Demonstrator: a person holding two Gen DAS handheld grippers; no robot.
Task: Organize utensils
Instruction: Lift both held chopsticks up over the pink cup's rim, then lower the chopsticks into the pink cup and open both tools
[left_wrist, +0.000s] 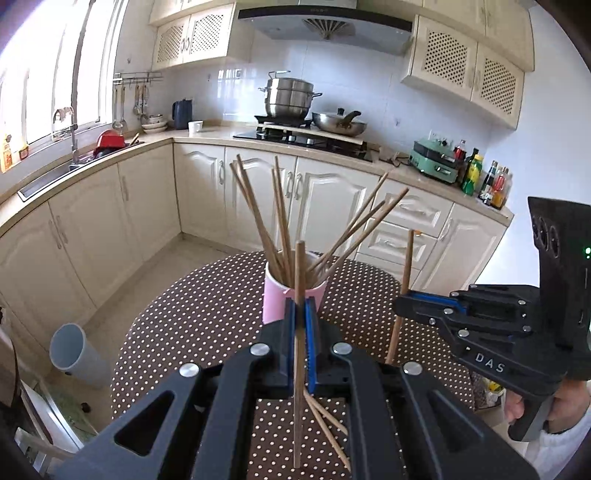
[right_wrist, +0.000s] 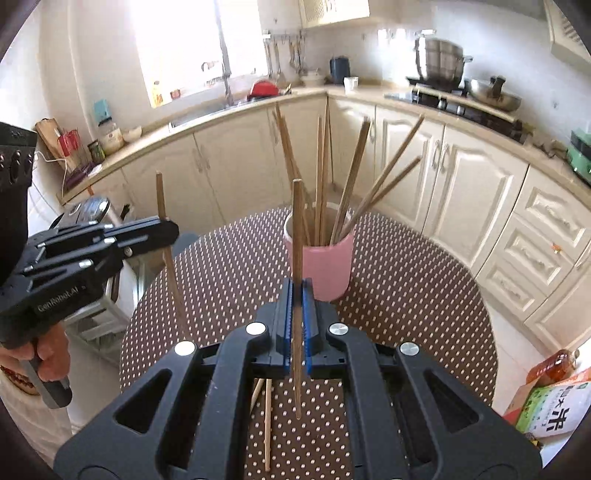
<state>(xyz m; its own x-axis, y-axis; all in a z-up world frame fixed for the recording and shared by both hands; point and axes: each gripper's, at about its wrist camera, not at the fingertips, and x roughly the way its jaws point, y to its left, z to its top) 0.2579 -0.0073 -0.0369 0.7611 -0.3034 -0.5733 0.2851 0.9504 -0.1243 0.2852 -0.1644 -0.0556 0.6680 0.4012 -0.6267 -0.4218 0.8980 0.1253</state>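
Transfer step: left gripper (left_wrist: 300, 314) and right gripper (right_wrist: 296, 295) each clamp one upright wooden chopstick (left_wrist: 299, 332) above the dotted brown tablecloth (left_wrist: 207, 314) – next, tip both into the pink ceramic cup (left_wrist: 275, 299) just ahead – loose chopsticks remain.

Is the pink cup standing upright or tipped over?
Upright. The pink cup stands on the dotted tablecloth, mouth up, with chopsticks fanning out.

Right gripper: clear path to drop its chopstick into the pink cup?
Probably yes. The right gripper holds its chopstick upright just short of the pink cup; nothing stands between, though leaning chopsticks crowd the opening.
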